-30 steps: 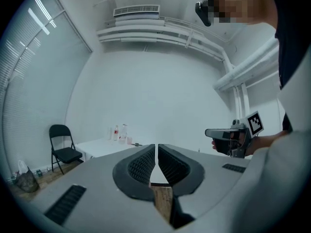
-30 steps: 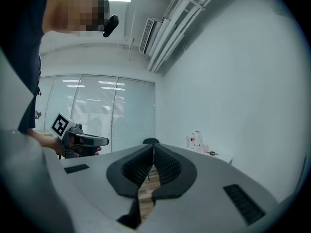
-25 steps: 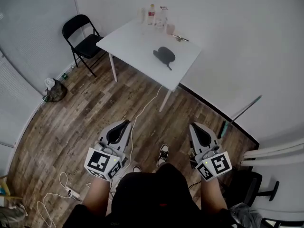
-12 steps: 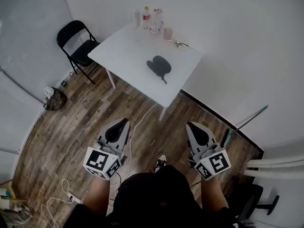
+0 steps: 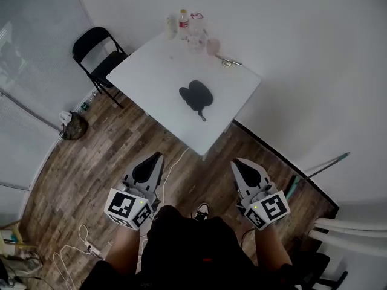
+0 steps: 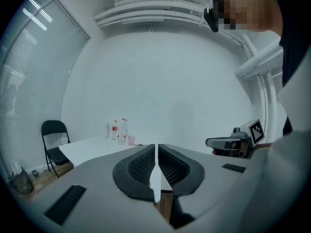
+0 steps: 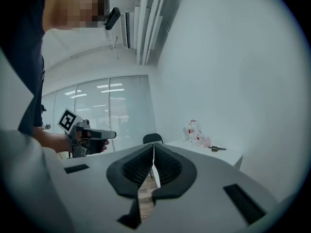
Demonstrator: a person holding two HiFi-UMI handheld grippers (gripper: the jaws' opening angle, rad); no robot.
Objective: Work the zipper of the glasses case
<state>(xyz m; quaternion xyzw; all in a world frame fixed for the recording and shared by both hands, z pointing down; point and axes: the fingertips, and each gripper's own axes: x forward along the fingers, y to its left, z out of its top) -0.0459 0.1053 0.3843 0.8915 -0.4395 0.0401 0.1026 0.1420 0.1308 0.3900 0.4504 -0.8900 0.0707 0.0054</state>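
We stood on the wood floor [image 5: 91, 156], back from the white counter [image 5: 151, 71]. The black glasses case [image 5: 196, 94] lay flat near the middle of the counter, well apart from both of our grippers. Its thin strap [image 5: 201, 116] pointed toward the near corner.

Our left gripper [image 5: 158, 156] hung in the air over the floor. Its fingers were pressed tight together and held nothing. Our right gripper [image 5: 234, 161] was the same, with its fingers squeezed shut on nothing at all. The two grippers were side by side with a gap between them, and both pointed toward the counter's near corner.

There was open floor between us and that corner. Only a thin white cable [image 5: 176, 161] lay across it.

Some bottles [image 5: 183, 22] stood at the far corner of the counter. A small metal thing [image 5: 228, 61] lay by the far right edge. A black folding chair [image 5: 97, 50] stood just beside the left corner. The white wall [image 5: 302, 53] ran close along the counter's far right edge.
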